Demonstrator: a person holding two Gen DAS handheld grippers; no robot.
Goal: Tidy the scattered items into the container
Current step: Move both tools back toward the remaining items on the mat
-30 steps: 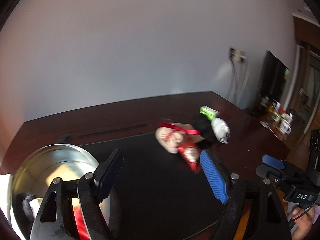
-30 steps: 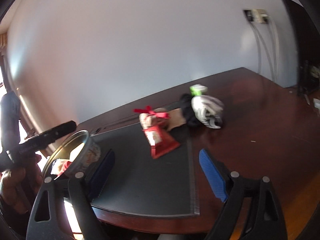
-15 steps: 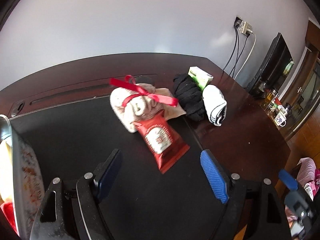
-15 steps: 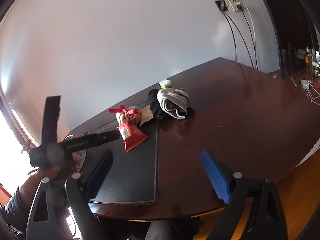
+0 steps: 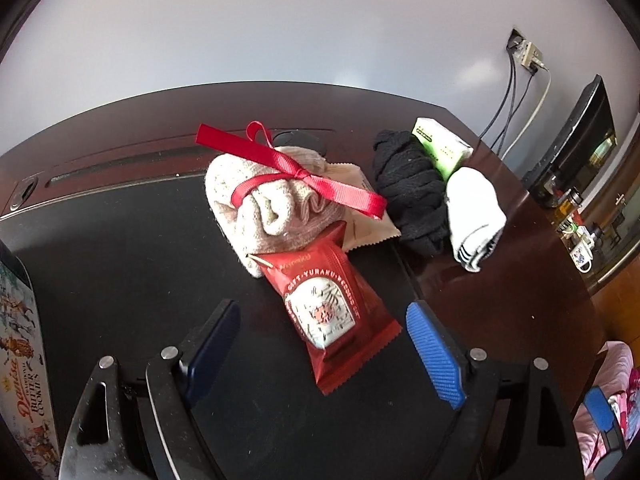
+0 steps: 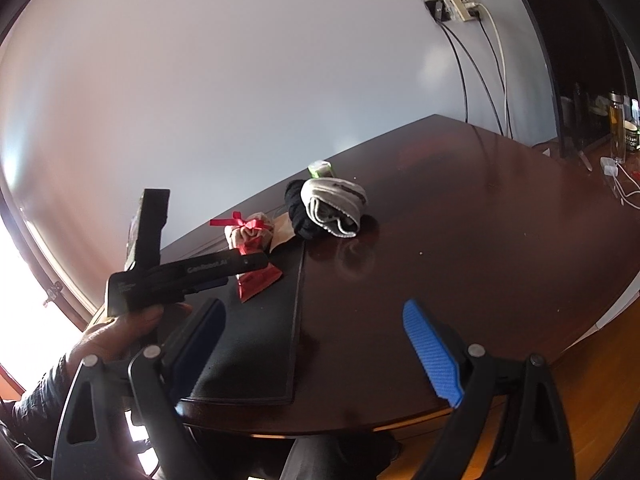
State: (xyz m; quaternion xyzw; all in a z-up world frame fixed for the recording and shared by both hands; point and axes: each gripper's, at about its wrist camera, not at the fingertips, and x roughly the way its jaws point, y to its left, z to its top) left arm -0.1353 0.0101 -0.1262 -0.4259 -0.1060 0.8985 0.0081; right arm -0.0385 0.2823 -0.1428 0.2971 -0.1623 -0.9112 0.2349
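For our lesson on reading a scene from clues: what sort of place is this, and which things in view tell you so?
Probably a home living or dining room: a dark wooden table strewn with rolled socks and a snack packet, a flat screen by the wall socket, and mugs nearby.

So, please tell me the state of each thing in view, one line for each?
Left tongs: open, just been opening, red packet between the tips, not gripped.
Right tongs: open, empty.
Red packet: sealed, lying on the black mat.
Beige cloth: rolled, tied with a red ribbon.
Black sock: bunched.
White sock: folded.
Tin: only its side shows.
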